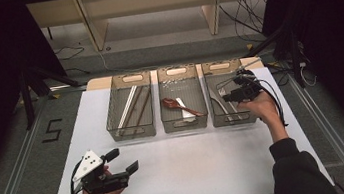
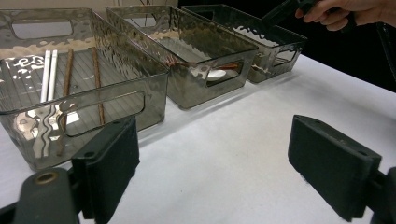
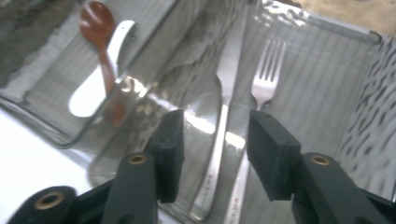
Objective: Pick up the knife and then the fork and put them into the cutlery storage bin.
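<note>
Sorting cutlery into three clear bins, apparently near done: knife [image 3: 219, 140] and fork [image 3: 261, 93] lying inside the right bin [image 1: 215, 116], bench [image 1: 185, 171] bare in front of it. Right gripper [image 3: 215, 140] above that bin, jaws released, nothing pinched. Left gripper [image 2: 212, 172] well short of that bin, jaws wide, empty. Fork tines plain from right gripper view, blurred from above.

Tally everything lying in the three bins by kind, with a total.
White chopsticks: 2
Brown chopsticks: 2
Brown spoon: 1
White spoon: 1
Metal knife: 1
Metal fork: 1
Total: 8
</note>
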### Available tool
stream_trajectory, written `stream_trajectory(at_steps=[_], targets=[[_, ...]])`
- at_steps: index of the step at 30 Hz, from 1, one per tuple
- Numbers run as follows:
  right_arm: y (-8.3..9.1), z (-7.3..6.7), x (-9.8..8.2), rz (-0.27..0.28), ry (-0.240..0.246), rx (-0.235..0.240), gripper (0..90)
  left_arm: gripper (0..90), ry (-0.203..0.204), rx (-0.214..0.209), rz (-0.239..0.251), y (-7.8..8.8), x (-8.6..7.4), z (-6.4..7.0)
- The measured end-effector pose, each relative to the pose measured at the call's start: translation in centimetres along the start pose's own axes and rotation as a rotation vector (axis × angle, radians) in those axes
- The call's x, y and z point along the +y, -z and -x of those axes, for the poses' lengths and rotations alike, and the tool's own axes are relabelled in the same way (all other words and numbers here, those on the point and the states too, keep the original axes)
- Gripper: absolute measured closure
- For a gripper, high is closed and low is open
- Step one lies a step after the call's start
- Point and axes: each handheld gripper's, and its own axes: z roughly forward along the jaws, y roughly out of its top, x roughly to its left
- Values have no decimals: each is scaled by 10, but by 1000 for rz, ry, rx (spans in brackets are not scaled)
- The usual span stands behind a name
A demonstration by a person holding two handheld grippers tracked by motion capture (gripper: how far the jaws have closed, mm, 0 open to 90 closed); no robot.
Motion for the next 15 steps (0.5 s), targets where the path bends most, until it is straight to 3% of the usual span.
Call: stream_trajectory(at_steps=[7,15], targets=[[11,-11,-3,47,13,16,416,160,3,-3,-6,-1,0,0],[23,-24,-10,118,13,38,361,159,4,-4,-6,-1,0,0]])
